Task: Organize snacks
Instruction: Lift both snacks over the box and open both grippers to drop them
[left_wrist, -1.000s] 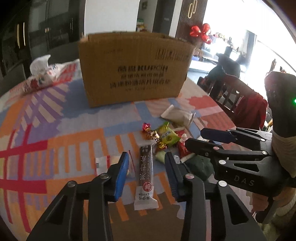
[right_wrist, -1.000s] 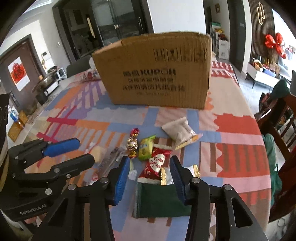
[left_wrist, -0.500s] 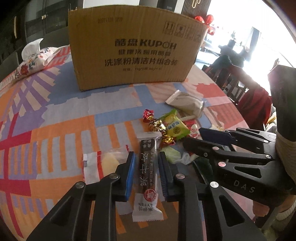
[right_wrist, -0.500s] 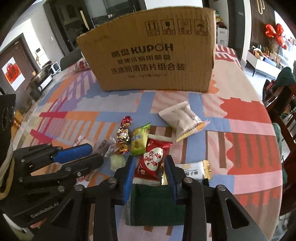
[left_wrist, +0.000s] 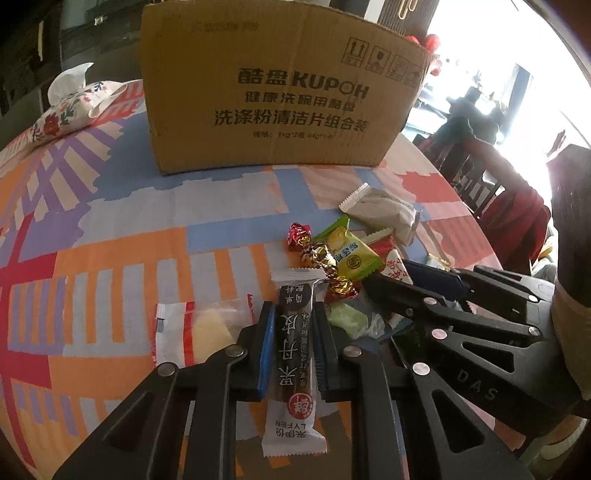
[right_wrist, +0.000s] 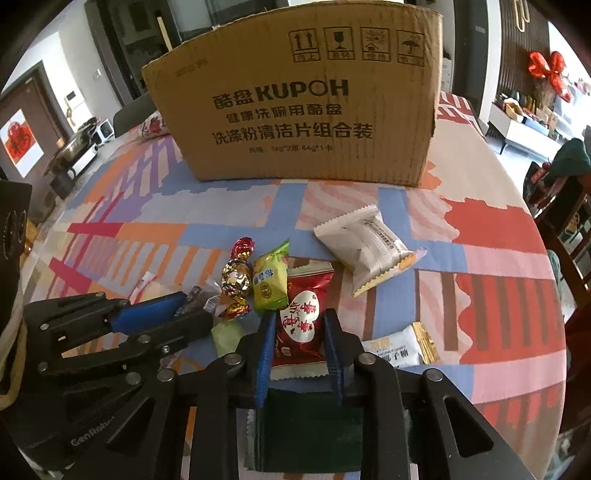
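Left gripper (left_wrist: 293, 341), lower centre of the left wrist view: fingers nearly together, pressed against both long sides of a dark brown snack bar (left_wrist: 295, 347). The bar's white end reads "LYFEN"; it lies lengthwise on the tablecloth (left_wrist: 110, 229).

Right gripper (right_wrist: 299, 347), lower centre of the right wrist view: jaws narrowed onto the sides of a red snack packet (right_wrist: 301, 325), which has a white heart patch with red characters. A dark green packet (right_wrist: 310, 432) lies under the fingers.

Loose snacks, mid-frame in the right view:
- yellow-green packet (right_wrist: 269, 280), just left of the red one
- gold and red foil candies (right_wrist: 236, 277), touching it
- white cracker packet (right_wrist: 364, 247), to the upper right
- small white and gold packet (right_wrist: 397, 349), lower right; part of its label reads "COCONUT"
- pale green candy (right_wrist: 227, 338), lower left

In the left view, a clear packet with a pale yellow piece inside (left_wrist: 201, 332) lies just left of the bar.

Cardboard box (right_wrist: 306, 96), top centre, stands upright behind the snacks and is printed "KUPOH" over Chinese text and handling icons. Its contents cannot be seen. A floral tissue pack (left_wrist: 74, 107) sits upper left.
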